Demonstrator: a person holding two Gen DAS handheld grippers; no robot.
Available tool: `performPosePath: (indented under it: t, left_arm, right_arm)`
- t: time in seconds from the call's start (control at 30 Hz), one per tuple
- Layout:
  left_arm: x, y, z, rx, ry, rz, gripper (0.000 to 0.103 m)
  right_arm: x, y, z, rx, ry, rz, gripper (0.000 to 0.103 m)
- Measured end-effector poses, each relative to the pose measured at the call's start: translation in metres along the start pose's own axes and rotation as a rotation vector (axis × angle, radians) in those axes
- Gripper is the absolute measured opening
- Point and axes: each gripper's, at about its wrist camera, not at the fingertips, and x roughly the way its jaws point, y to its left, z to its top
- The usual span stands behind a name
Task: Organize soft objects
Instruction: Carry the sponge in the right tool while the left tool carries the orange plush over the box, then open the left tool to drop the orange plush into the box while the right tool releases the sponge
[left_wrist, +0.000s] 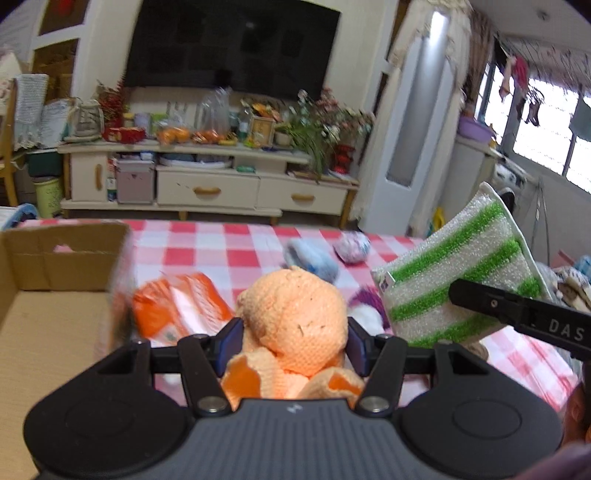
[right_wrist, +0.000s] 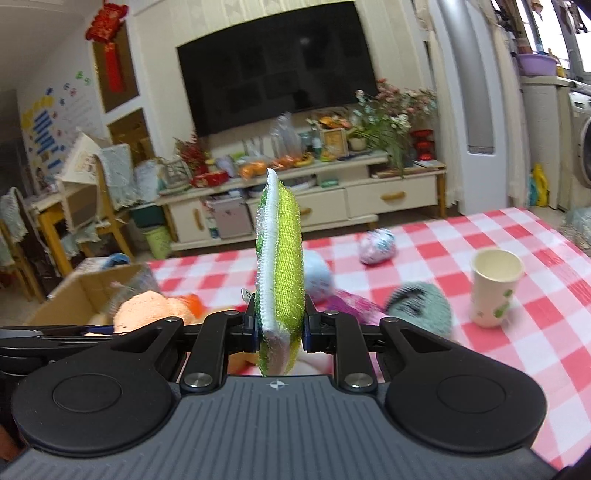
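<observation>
A: What is each claw holding?

B: The left claw (left_wrist: 291, 341) squeezes the orange knit (left_wrist: 295, 321) above the surface (left_wrist: 229, 243), with the box (left_wrist: 55, 295) just to its left, likely its destination.

A: And the right claw (right_wrist: 279, 326)?

B: It pinches the green sponge (right_wrist: 280, 258) on edge, lifted clear. Other soft things and a cup (right_wrist: 493, 286) lie on the checked cloth.
</observation>
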Motion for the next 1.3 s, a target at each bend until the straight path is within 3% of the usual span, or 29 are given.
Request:
performPosePath:
  t: [0.33, 0.7, 0.9, 1.13, 1.23, 1.3]
  left_arm:
    - [-0.037, 0.068, 0.015, -0.118, -0.108, 0.154, 0.058]
    - [-0.059, 0.146, 0.015, -0.272, -0.12, 0.395, 0.058]
    - [-0.064, 0.166, 0.008, -0.319, -0.1, 0.457, 0.058]
    - [-0.063, 0.169, 0.007, -0.294, -0.068, 0.499, 0.059]
    - [-0.062, 0.167, 0.007, -0.281, -0.059, 0.511, 0.065]
    - [-0.066, 0.164, 0.008, -0.271, -0.087, 0.516, 0.077]
  right_arm:
    - [0.026, 0.081, 0.034, 0.0, 0.007, 0.209, 0.024]
    - [0.06, 0.165, 0.03, 0.002, 0.127, 0.416, 0.025]
    - [0.085, 0.181, 0.007, 0.027, 0.244, 0.471, 0.025]
    - [0.086, 0.196, -0.011, -0.005, 0.305, 0.466, 0.026]
    - [0.091, 0.199, -0.014, -0.019, 0.323, 0.454, 0.033]
    - [0.089, 0.2, -0.016, -0.031, 0.322, 0.433, 0.047]
